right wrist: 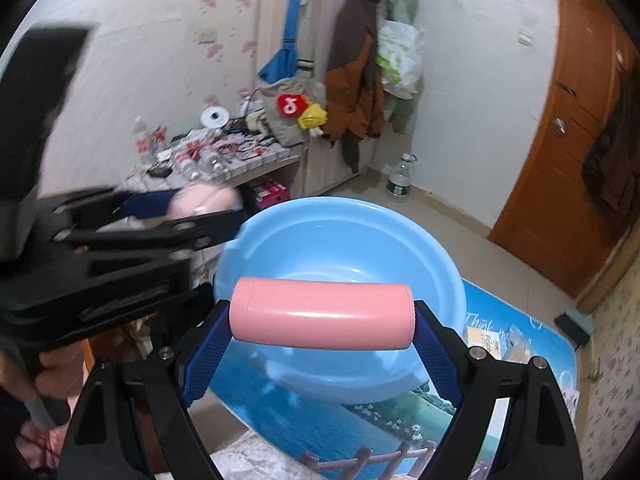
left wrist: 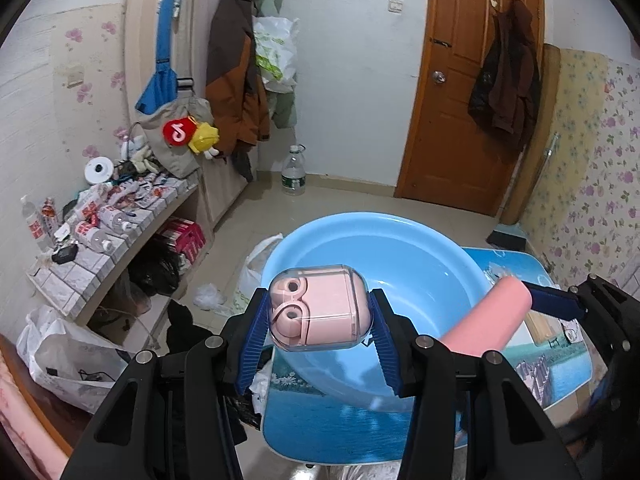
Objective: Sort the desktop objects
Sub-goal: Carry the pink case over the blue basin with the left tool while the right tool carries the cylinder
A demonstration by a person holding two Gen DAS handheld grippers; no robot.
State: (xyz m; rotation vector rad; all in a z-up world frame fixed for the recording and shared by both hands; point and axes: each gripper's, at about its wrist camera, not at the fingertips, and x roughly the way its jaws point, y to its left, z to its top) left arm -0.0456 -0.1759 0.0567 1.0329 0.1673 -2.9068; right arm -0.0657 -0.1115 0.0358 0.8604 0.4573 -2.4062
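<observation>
My left gripper (left wrist: 318,312) is shut on a pink earbud case in a clear shell (left wrist: 318,308), held above the near rim of a light blue basin (left wrist: 420,264). My right gripper (right wrist: 322,320) is shut on a pink cylinder (right wrist: 322,314), held crosswise between the blue pads above the basin (right wrist: 344,248). In the left wrist view the cylinder (left wrist: 486,316) and the right gripper's blue finger (left wrist: 554,304) reach in from the right over the basin. In the right wrist view the left gripper (right wrist: 192,212) is blurred at the left, holding the case (right wrist: 204,200).
The basin stands on a small table with a blue landscape print (left wrist: 352,428). A tiled shelf (left wrist: 100,236) cluttered with bottles is at the left. A water bottle (left wrist: 294,172) stands on the floor by the wall. A wooden door (left wrist: 472,92) is at the back right.
</observation>
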